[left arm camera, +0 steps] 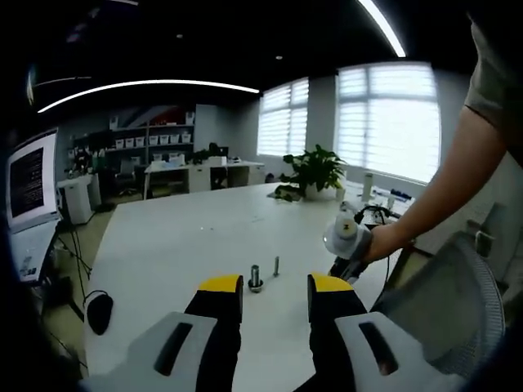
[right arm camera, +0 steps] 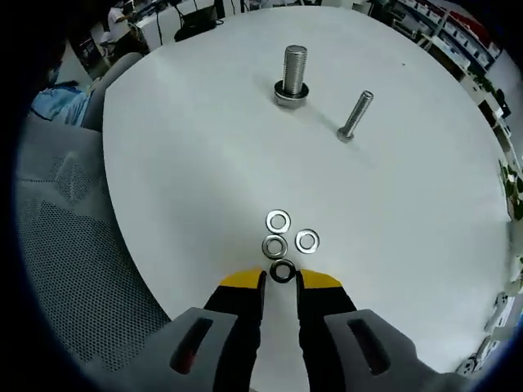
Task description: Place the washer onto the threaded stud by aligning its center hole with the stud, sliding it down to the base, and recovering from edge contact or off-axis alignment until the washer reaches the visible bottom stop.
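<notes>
White table (left arm camera: 163,245) with two upright bolts and four loose washers.
Left gripper view: left gripper (left arm camera: 274,287), jaws wide and empty, faces the threaded stud (left arm camera: 255,278). Right gripper view: right gripper (right arm camera: 281,280), jaws narrow, tips flank the dark washer (right arm camera: 282,272); three washers (right arm camera: 278,221) lie just beyond.

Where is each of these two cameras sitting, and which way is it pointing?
Left gripper view: rides on the left claw, held low over the white table, looking across the office toward the windows; a person's arm holds the right claw at the right.
Right gripper view: rides on the right claw, looking down at four washers just past its open tips.
Both see the thick stud and the thin bolt standing on the table.
</notes>
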Demonstrator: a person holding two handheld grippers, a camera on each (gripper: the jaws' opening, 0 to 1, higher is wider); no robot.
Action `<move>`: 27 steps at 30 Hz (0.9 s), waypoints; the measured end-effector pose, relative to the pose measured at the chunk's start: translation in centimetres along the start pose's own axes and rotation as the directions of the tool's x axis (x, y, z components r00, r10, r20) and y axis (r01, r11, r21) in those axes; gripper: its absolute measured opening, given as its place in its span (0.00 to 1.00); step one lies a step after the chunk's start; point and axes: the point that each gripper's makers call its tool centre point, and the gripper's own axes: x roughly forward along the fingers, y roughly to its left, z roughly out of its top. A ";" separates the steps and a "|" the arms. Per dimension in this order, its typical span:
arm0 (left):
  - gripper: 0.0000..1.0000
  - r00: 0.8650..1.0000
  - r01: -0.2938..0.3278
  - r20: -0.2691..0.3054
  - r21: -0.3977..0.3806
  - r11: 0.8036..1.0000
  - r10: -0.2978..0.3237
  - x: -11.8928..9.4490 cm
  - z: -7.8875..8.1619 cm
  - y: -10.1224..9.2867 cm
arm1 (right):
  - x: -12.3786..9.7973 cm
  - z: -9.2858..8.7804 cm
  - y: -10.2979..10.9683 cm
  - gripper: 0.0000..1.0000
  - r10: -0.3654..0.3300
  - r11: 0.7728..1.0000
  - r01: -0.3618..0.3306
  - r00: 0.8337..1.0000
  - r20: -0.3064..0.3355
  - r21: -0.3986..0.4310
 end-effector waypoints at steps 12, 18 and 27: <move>0.29 1.000 0.007 -0.014 -0.014 1.000 -0.007 0.1 -0.3 0.0 | 0.2 0.0 0.1 0.18 0.020 0.995 -0.033 0.990 -0.136 -0.094; 0.28 1.000 0.011 -0.018 -0.013 1.000 -0.011 0.1 -0.4 -0.1 | 0.3 0.2 0.3 0.18 0.015 0.993 -0.039 0.978 -0.206 -0.115; 0.27 1.000 0.012 -0.021 -0.019 1.000 -0.012 0.1 -0.5 -0.1 | 0.1 -0.1 0.1 0.15 0.000 0.994 -0.024 0.974 -0.227 -0.105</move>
